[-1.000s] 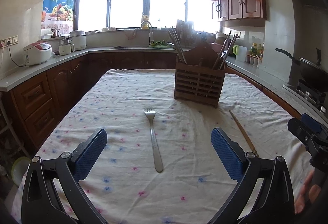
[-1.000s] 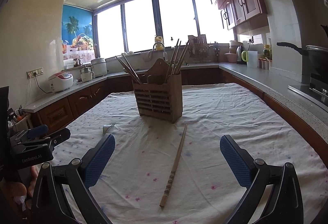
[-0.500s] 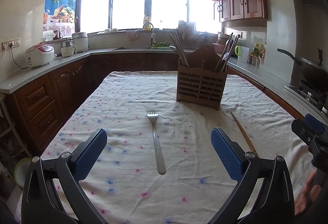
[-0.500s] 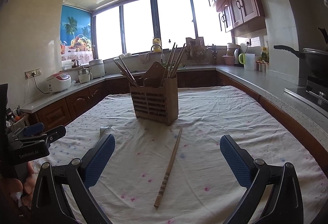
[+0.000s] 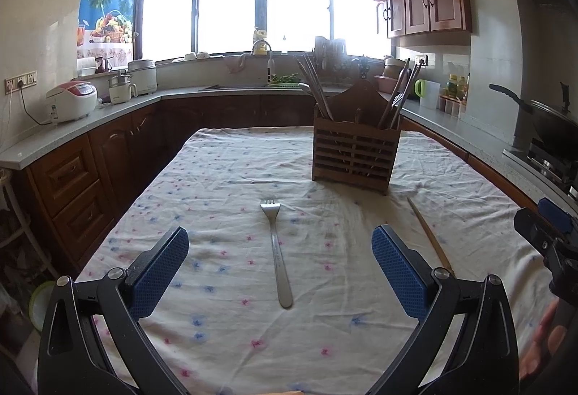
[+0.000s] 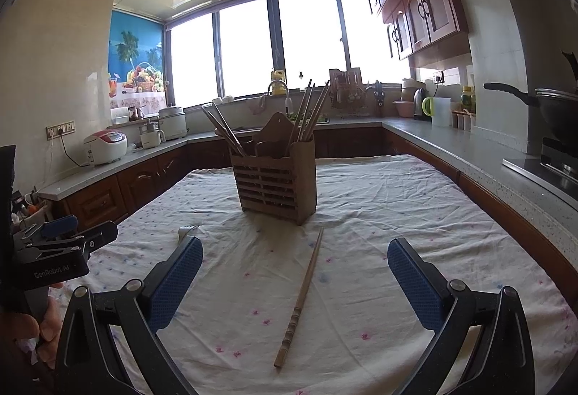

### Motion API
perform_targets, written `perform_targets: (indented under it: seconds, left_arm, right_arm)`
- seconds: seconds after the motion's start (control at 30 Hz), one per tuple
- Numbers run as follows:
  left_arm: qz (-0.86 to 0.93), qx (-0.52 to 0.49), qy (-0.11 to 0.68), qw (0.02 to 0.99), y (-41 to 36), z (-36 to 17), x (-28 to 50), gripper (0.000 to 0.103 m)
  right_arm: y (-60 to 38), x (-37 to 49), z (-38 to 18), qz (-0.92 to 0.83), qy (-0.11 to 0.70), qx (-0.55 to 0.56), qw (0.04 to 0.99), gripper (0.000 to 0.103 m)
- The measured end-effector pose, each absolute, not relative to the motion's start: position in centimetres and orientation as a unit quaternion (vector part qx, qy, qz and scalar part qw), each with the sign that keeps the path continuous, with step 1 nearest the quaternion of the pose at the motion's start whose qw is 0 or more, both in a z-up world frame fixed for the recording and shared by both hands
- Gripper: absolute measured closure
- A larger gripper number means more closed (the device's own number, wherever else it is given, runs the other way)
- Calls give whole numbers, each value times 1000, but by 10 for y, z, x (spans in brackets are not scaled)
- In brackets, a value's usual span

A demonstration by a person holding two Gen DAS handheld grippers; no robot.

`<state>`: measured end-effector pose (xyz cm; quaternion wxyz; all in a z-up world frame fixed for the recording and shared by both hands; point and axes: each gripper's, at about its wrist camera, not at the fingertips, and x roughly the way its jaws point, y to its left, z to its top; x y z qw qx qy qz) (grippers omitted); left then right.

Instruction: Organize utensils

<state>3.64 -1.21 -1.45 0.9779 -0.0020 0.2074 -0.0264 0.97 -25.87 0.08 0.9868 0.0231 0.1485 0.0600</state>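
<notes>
A: Fork [image 5: 276,250] on the tablecloth [image 5: 224,178], dead ahead of the left gripper [image 5: 280,267]. Handle end sits between the two blue pads, tines point to 12 o'clock toward the wooden holder [image 5: 356,156]. Long axis runs 6 to 12, so nearly in line with the fingers.

B: Finger state, left?

A: Spread wide, nothing between the pads, not touching the fork. Pads at about 9 and 3 o'clock of the handle, so they'd pinch across it.

B: Right side?

A: Right gripper [image 6: 294,281] also spread wide and empty. Chopstick [image 6: 300,301] lies between its pads, thick end near at 6 o'clock, thin tip out toward 12, tilted slightly to 1 o'clock. Tip stops just short of the holder [image 6: 276,183].

B: Which hand is nearer what?

A: Left is nearer the fork, right is nearer the chopstick. From the left view the chopstick [image 5: 430,236] is off at 2 o'clock, outside the right pad. From the right view only the fork tines [image 6: 188,230] show at 10 o'clock, behind the left pad.

B: Holder?

A: Upright, mid-table, past both loose pieces. Chopsticks stand in it, leaning out left and right.

B: Next move, your guess?

A: Each gripper looks lined up on its own piece; probably drop and close across the shaft. Both lie flat on cloth, so the pinch may catch fabric.
</notes>
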Motion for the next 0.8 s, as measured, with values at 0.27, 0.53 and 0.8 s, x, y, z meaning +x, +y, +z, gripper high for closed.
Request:
perform_targets:
  seconds: [0.27, 0.53, 0.8]
  left_arm:
    - [-25, 7, 201, 979, -16, -12, 32, 0]
    - [-24, 11, 198, 980, -16, -10, 30, 0]
    - [-27, 12, 197, 980, -17, -9, 28, 0]
  right_arm:
    - [-258, 8, 4, 62, 145, 22, 987, 0]
    - [-256, 6, 7, 66, 141, 19, 988, 0]
    - [-255, 4, 11, 70, 133, 20, 988, 0]
